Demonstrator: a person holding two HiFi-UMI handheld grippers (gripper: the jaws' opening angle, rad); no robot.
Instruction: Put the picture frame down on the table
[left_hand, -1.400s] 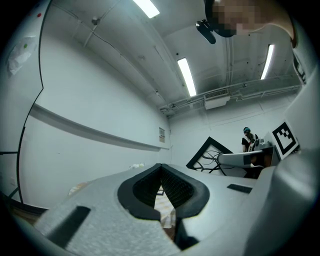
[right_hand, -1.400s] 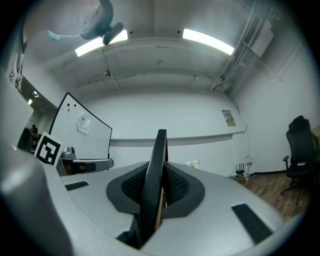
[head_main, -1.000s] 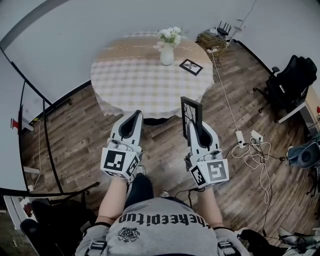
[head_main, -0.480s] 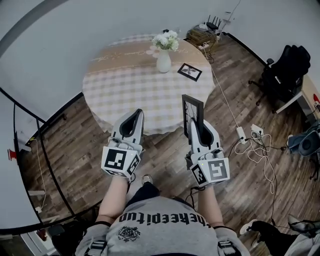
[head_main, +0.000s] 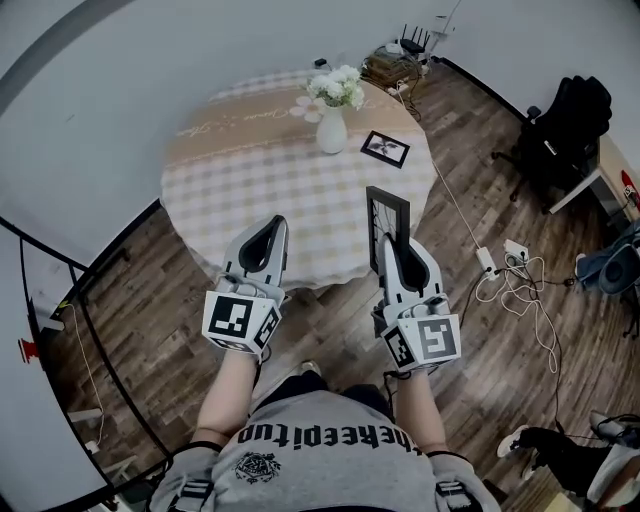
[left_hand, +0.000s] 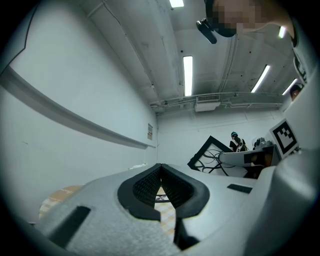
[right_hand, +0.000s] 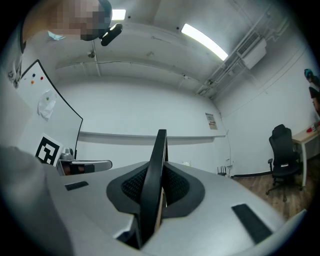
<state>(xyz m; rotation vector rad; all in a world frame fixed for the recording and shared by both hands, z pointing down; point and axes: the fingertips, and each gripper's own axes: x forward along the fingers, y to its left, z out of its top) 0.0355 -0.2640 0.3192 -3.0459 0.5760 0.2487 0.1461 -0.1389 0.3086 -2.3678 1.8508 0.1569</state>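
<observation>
Right gripper (head_main: 393, 243): jaws narrow, clamped on the lower edge of the picture frame (right_hand: 156, 165). The frame stands upright, edge-on between the pads, rising straight out past the tips. Black frame, pale picture with dark lines.

Left gripper (left_hand: 161, 167): jaws tip to tip, nothing between them. It is held level beside the right gripper and apart from it, not touching the frame.

Ahead of both grippers is the round table (head_main: 250, 170) with a checked cloth. Its near edge sits just past the tips in the head view. Whether the frame is over the cloth yet, cannot tell; it is off the surface, in the air.

Further ahead on the table, a vase with flowers (head_main: 332, 125) sits slightly left of the right gripper's line. A second small frame (head_main: 385, 149) lies flat on the cloth, nearly straight ahead of the held frame. Off to the right of the right gripper there are cables and a power strip (head_main: 515, 250) on the wooden floor (head_main: 160, 290).

Step, as judged: carry and approach. The frame is gripped and not set down.

Next move needs the right gripper to go forward over bare cloth near the front edge, short of the vase and the flat frame. Then it lowers until the frame bears on the cloth, and only then the jaws part. The left gripper looks unneeded.
</observation>
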